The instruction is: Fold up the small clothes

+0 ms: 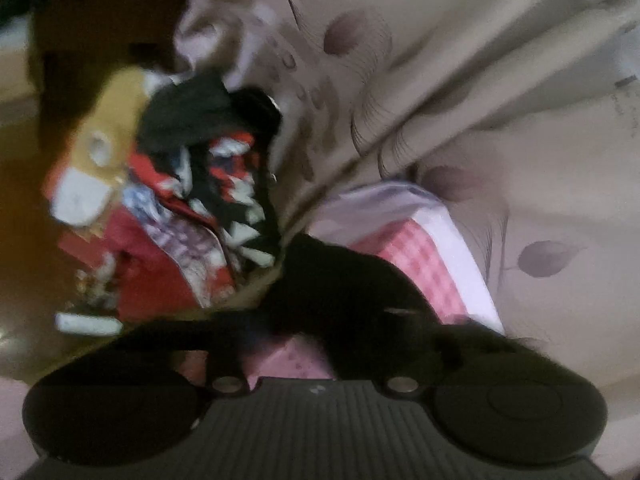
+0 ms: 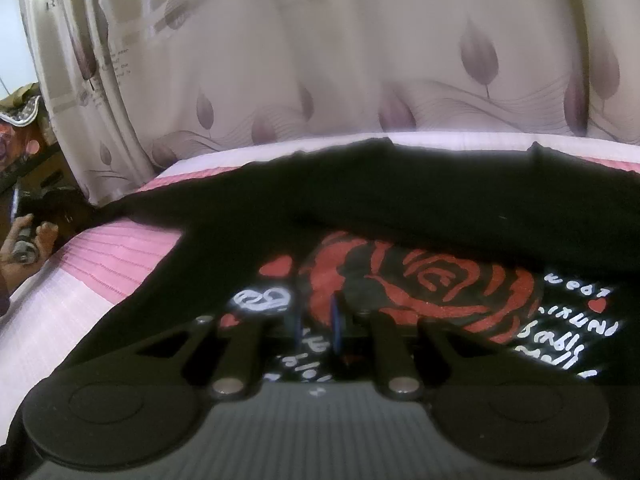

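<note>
A black T-shirt with a red rose print and white lettering lies on a pink and white bed cover. Its far part is folded over toward me. My right gripper hovers low over the print; its blue-edged fingers stand close together with only a narrow gap. In the blurred left wrist view, my left gripper is mostly hidden by black cloth bunched over its fingers, and seems to hold it.
A beige curtain with purple leaf prints hangs behind the bed. A pile of red, black and checked clothes lies to the left, with a yellow and white object beside it. Clutter sits at far left.
</note>
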